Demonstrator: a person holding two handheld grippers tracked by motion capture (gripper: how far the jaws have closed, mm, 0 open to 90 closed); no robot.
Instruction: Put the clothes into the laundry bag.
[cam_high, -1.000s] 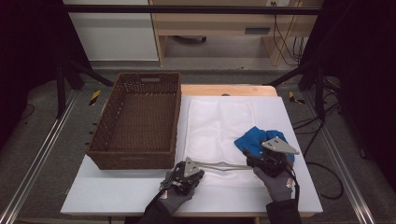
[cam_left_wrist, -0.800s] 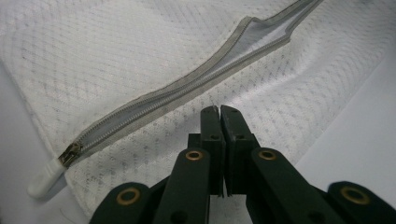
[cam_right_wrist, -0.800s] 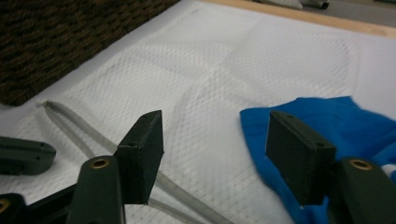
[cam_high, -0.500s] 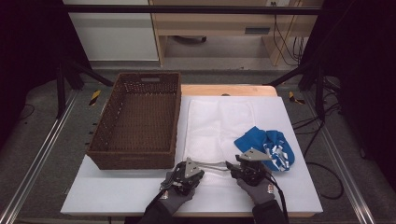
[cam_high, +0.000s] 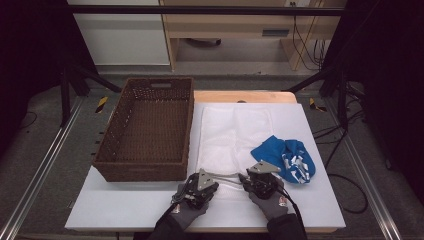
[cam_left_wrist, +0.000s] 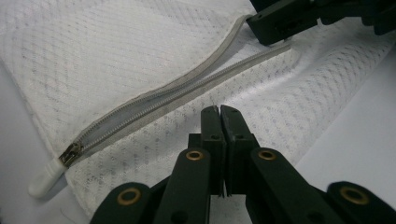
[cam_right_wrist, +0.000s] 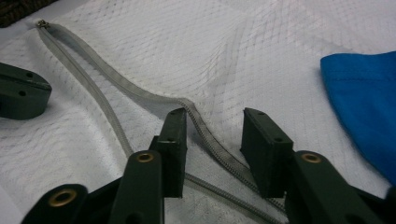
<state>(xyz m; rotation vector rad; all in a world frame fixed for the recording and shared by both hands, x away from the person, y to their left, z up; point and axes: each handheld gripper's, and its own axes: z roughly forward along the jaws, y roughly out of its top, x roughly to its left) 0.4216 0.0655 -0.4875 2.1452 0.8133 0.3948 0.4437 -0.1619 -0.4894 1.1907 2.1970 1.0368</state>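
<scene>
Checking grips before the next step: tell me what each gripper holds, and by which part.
Left gripper is shut on the mesh bag, pinching its fabric just below the open zipper. Right gripper holds nothing yet: its jaws have just been closing astride the zipper's upper edge.

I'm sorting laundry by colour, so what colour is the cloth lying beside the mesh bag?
Blue, with a white-patterned part; the cloth shows best in the high view.
</scene>
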